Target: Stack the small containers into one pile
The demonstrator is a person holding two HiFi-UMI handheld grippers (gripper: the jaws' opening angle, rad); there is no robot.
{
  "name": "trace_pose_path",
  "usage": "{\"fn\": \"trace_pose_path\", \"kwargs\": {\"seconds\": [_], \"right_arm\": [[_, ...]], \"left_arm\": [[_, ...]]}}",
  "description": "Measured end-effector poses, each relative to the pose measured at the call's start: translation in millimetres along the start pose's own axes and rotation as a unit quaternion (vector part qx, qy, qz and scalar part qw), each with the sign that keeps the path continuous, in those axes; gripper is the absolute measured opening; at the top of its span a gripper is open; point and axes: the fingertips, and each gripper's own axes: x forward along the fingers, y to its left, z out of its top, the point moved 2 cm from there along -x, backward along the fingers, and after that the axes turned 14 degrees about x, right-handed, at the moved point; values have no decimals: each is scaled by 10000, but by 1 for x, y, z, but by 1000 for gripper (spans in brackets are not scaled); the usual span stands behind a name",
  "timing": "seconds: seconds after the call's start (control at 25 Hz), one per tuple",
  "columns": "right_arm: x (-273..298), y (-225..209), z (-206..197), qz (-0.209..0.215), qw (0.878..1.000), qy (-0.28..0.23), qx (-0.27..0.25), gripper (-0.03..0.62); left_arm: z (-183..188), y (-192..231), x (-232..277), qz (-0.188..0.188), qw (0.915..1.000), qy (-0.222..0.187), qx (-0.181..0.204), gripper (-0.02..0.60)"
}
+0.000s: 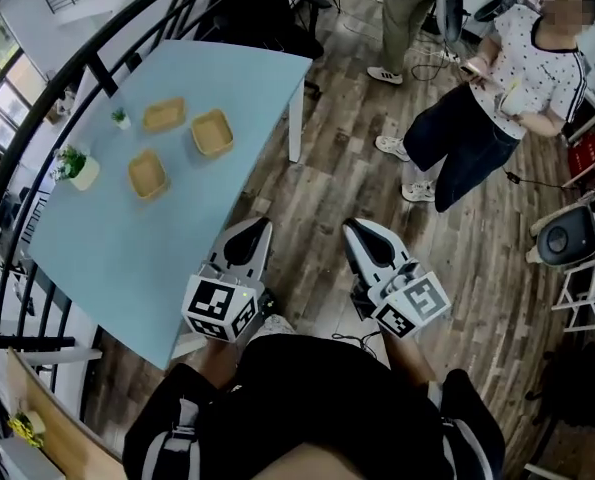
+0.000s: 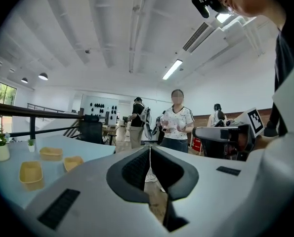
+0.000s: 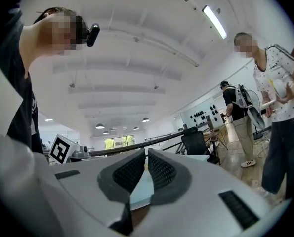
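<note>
Head view: we look down on a light blue rectangular table [image 1: 127, 268] at the left, with dark wooden floor at the right.
Containers: three small yellow-tan square containers with low walls lie on the far part of the table. Each one is apart from the others and none sits inside another.
Positions: the far container [image 1: 164, 115] is closest to the far edge, the right container [image 1: 212, 133] lies just beside it, and the near container [image 1: 147, 174] lies a little closer to us, at the left.
Plants: two small green plants in white pots [image 1: 77, 165] stand to the left of the containers.
Left hand: our left gripper [image 1: 260, 224], white with dark pads, is close to our body at the near right edge of the table. Its jaws are pressed together with nothing between them.
Right hand: our right gripper [image 1: 353, 226] is over the floor, beside the left one. Its jaws also look pressed together and empty.
Left gripper view: the containers [image 2: 51, 153] show at the far left, well apart from the jaws.
Done: we judge that nothing is stacked yet and no container is touched.
Left to do: the whole task, in our judgement. We must reach the containers, place one inside a second, then add the third to the pile.
Bystander: a person in a white shirt [image 1: 537, 63] stands on the floor at the far right, well apart from the table.
</note>
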Motion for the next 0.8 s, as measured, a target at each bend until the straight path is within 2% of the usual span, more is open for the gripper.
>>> {"fn": "trace_pose_path", "kwargs": {"seconds": [0.52,0.8], "right_arm": [[168,-10,-23,206,9988,427,107,17],[221,-7,-32,363,9978,541,150,20]], "left_arm": [[-50,169,1,699,9963,442,-252,18],[-69,216,1,818,9944,542,-395,18]]}}
